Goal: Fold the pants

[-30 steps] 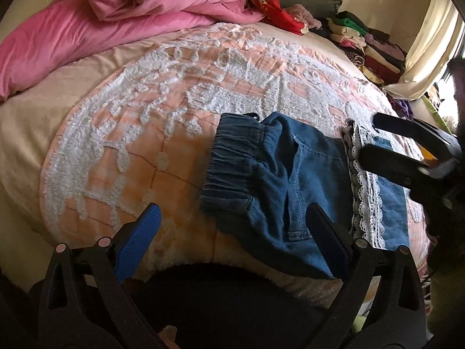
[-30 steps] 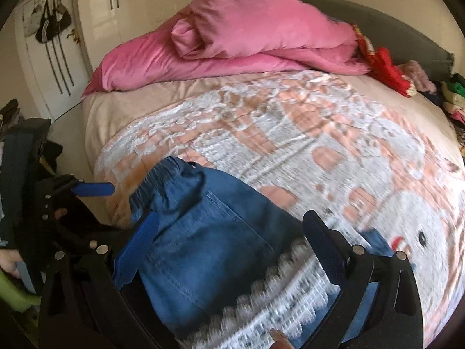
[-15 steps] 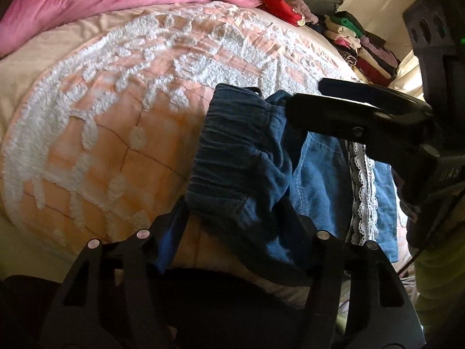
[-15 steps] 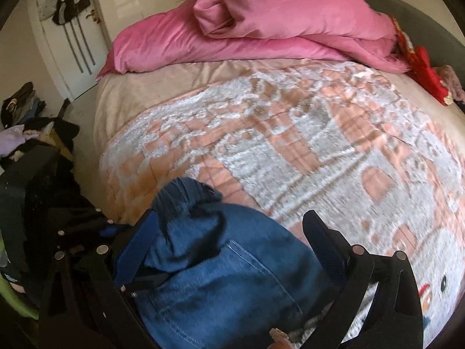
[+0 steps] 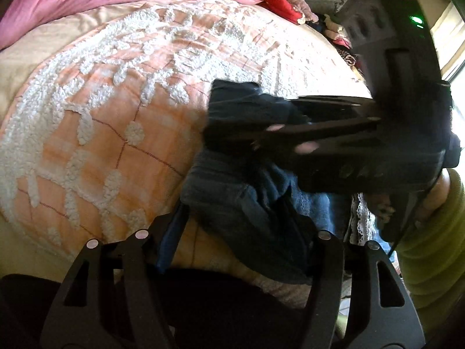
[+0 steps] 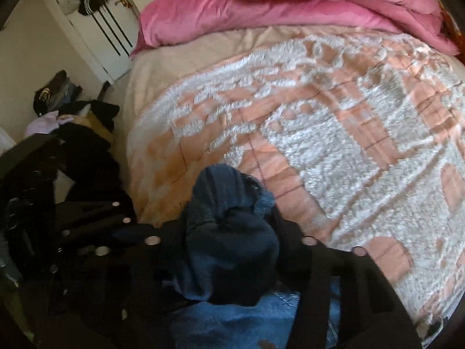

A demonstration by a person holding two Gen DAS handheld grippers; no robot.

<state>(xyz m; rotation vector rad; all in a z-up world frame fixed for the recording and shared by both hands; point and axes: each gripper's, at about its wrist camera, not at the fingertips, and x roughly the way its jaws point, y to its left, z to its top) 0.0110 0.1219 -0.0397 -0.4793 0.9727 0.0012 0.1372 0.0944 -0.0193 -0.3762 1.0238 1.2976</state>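
Pants [image 5: 247,212], waistband bunched, sit clamped inside both claws: left claw [image 5: 241,229] grips its near edge, right claw [image 6: 229,238], just closing, pinches the gathered denim above the bed [image 6: 334,133].

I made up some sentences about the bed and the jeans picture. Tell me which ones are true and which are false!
1. The blue denim pants lie on an orange and white blanket. True.
2. The right gripper has closed on a bunch of the pants. True: its jaws have just been closing, and denim fills the gap between them.
3. The left gripper holds a red sock. False: blue denim sits between its fingers.
4. The pink duvet covers the pants. False: it is heaped at the far end of the bed, away from them.
5. The pants have white lace trim. True.
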